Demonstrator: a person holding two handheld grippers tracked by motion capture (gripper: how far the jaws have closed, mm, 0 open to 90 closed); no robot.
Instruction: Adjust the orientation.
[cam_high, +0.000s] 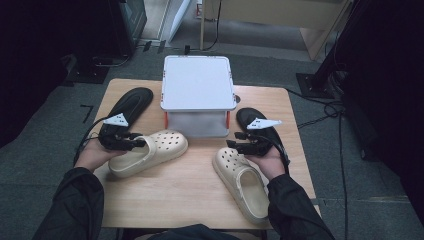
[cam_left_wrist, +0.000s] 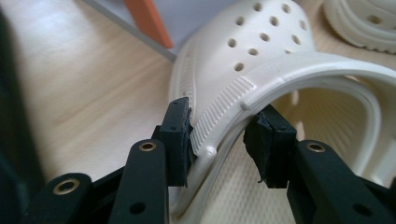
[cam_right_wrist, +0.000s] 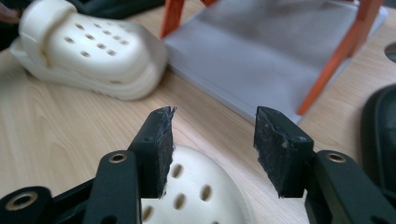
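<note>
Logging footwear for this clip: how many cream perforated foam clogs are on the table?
2. One cream perforated foam clog lies at the table's left, the other cream clog at front right. None appears hidden.

Two cream clogs — the left clog (cam_high: 150, 151) and the right clog (cam_high: 241, 183) — look like matt moulded foam, smooth and pierced with holes, on a pale wood-grain table (cam_high: 190, 192) with a slight sheen. The far box (cam_high: 198, 95) looks like frosted plastic under a smooth white lid; the gripper pads (cam_right_wrist: 161, 149) are rough, worn black rubber.

A lidded white box (cam_high: 198, 82) sits between two black insoles (cam_high: 131, 102) on the wooden table (cam_high: 190, 190).
</note>
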